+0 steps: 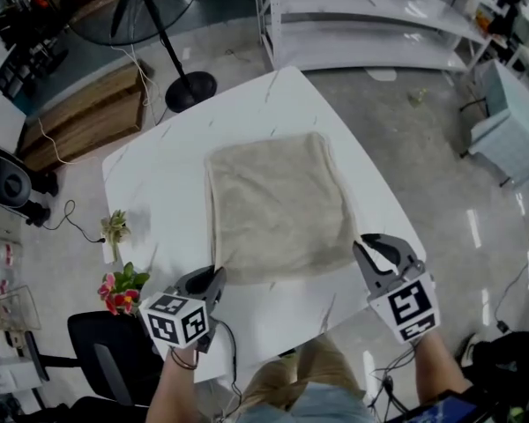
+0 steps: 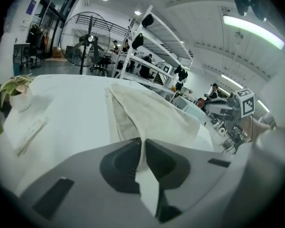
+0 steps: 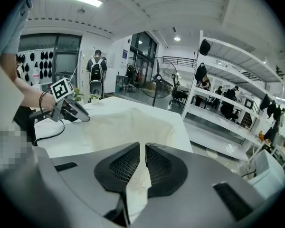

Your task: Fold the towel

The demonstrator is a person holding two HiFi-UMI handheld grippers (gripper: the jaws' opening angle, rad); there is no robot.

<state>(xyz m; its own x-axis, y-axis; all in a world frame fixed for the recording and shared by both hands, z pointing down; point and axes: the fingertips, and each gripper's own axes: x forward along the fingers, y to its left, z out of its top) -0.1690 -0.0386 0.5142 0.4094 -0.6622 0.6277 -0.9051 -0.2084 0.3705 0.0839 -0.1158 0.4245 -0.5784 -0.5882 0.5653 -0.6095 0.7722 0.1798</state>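
While both grippers are clamped on the towel [image 1: 278, 205], it lies spread flat on the white table [image 1: 163, 192], reaching away from them. The left gripper [image 1: 214, 278] is closed on the near left corner: in the left gripper view a ridge of cloth [image 2: 152, 113] runs up between the pressed pads of that gripper [image 2: 143, 142]. The right gripper [image 1: 363, 243] is closed on the near right corner, and in the right gripper view a flap of cloth [image 3: 128, 122] hangs through its shut jaws [image 3: 142, 147]. The two grippers are well apart, with the towel's near edge running between them.

Just left of the left gripper, pink flowers [image 1: 117, 293] sit by the table's edge, and a black chair [image 1: 106, 351] stands below them. A little further ahead on that side, a small potted plant [image 1: 115, 227] stands on the table, well apart from the towel; the left gripper view shows it in a white pot [image 2: 18, 95].

Beyond the far edge of the table stands a floor fan [image 1: 188, 86], ahead of the left gripper, with a low wooden platform [image 1: 79, 122] to its left. Ahead of the right gripper, past the table, rises white shelving [image 1: 361, 16], and a pale blue cabinet [image 1: 511, 122] stands off to its right.
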